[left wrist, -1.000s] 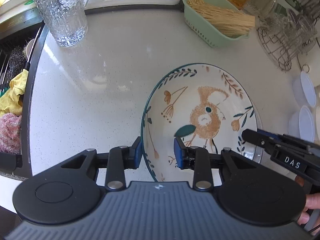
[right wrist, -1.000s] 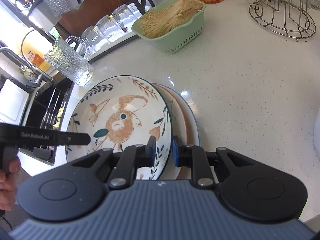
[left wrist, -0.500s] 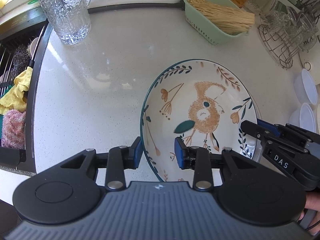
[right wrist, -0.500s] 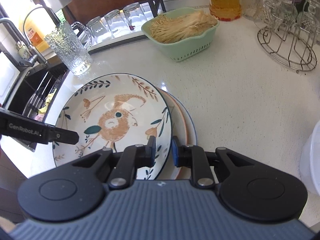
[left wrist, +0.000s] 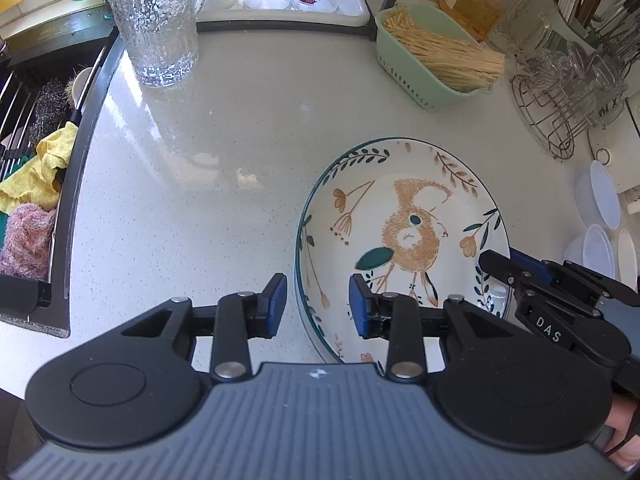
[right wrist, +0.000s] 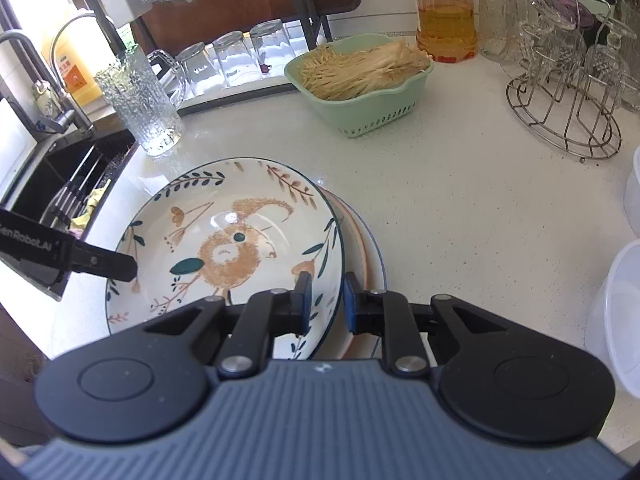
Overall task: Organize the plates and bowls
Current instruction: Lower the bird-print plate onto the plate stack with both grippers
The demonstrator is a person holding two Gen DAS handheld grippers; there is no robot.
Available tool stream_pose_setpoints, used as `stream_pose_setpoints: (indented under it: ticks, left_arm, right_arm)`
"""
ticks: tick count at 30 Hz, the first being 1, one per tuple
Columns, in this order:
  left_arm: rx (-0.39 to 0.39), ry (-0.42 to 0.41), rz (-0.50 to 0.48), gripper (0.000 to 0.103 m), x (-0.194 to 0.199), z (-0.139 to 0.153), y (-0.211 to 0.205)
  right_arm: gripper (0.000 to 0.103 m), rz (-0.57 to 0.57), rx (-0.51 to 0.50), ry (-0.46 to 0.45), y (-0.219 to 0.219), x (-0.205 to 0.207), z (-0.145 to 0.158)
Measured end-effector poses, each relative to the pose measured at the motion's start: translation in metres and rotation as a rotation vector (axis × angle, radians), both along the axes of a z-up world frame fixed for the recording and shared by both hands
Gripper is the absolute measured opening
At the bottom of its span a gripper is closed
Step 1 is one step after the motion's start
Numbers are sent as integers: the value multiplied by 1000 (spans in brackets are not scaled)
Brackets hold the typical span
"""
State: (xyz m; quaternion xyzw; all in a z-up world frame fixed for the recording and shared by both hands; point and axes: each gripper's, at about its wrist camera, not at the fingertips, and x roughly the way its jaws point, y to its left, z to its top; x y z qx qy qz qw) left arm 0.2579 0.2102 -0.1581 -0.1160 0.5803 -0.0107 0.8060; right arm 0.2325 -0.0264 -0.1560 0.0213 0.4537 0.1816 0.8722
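A deep plate with a painted bird (left wrist: 404, 232) sits on top of an orange-rimmed plate (right wrist: 366, 248) on the white counter. My left gripper (left wrist: 318, 306) straddles the bird plate's near-left rim with its jaws apart, not pinching it. My right gripper (right wrist: 324, 304) is closed on the bird plate's (right wrist: 228, 248) right rim, one pad inside and one outside. The right gripper also shows at the right of the left wrist view (left wrist: 516, 268), and a left gripper finger (right wrist: 108, 266) shows at the plate's left rim in the right wrist view.
A green basket of noodles (left wrist: 436, 56), a textured glass jug (left wrist: 154, 20) and a wire glass rack (left wrist: 560, 96) stand at the back. White plastic bowls (left wrist: 600, 216) lie to the right. The sink with cloths (left wrist: 32, 184) is on the left.
Both grippers drew back and rose a little, so more of the counter shows. The left gripper's jaws have opened wider around the plate rim. The bird plate stays on the stack.
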Motion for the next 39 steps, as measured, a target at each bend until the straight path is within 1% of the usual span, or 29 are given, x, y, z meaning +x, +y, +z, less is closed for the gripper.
stream_pose_setpoints:
  ticks: [4,9,11,14,19,28,39]
  left_arm:
    - [-23,-15,20,38,-2,0,3]
    - [-43,-27,34,38,-4,0,2]
    - [-69,-39,47,38,-5,0,5]
    - [-82,-58,53,38,-6,4,6]
    - [-82,-80,58,38,-6,10,4]
    - [-54,-173,38,38,-12,44,-14]
    - [-45,-314,-10,38,-28,93,-63]
  right_arm:
    - [20,17,-41,-24,4,-4,1]
    - [20,25,-68,-32,7,-4,3]
    - [20,21,-75,-41,7,-6,5]
    - [19,29,-64,-70,6,-9,9]
    - [19,27,-53,-58,4,-6,10]
    - [20,-24,27,-96,-15,-10,44]
    - [20,-56,77,-185,-44,-37,96]
